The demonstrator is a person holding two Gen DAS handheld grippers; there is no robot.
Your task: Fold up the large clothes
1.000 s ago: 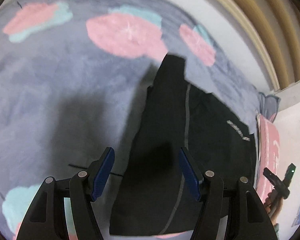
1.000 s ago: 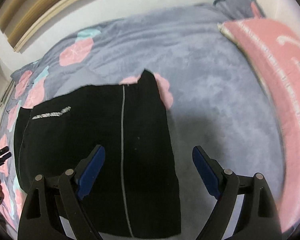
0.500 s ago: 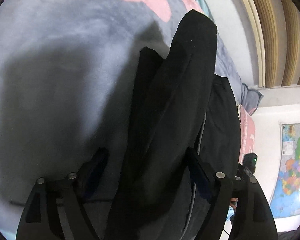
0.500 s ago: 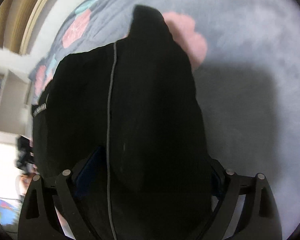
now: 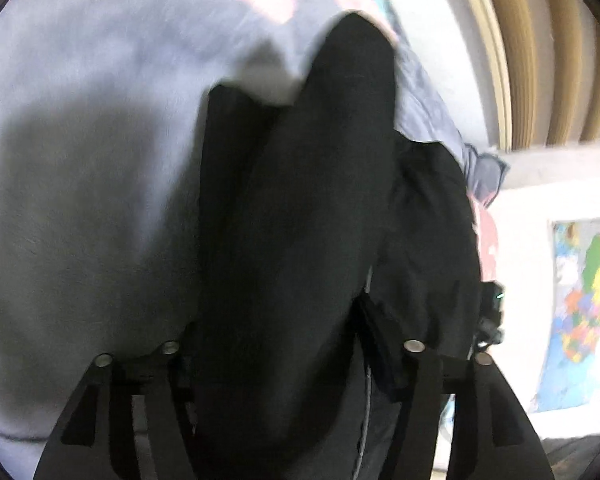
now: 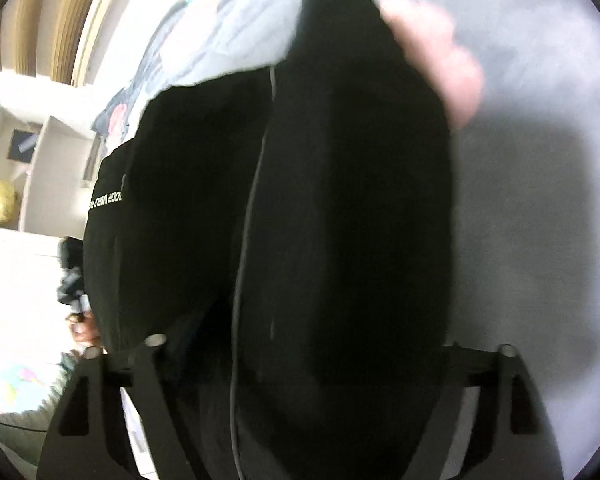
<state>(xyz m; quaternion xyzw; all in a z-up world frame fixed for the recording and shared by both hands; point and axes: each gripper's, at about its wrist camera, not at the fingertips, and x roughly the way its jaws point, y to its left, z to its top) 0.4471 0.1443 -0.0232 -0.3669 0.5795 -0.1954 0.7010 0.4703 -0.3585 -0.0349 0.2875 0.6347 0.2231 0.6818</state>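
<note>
Your left gripper point(image 5: 276, 360) and right gripper point(image 6: 300, 356) each clamp the black garment point(image 6: 340, 200) in their jaws, above the grey bed point(image 5: 80, 160).

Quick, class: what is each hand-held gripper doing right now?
Left hand-held gripper: shut on the black garment.
Right hand-held gripper: shut on the black garment.

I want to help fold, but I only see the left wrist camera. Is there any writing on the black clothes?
Observer: Yes. The right wrist view shows white lettering on the black garment, too blurred to read.
Operator: What's beyond that side?
Observer: A pale shelf with a yellowish ball in it.
Operator: Can you see the right gripper's tips?
Observer: No, the garment drapes over the right gripper and hides them.
</note>
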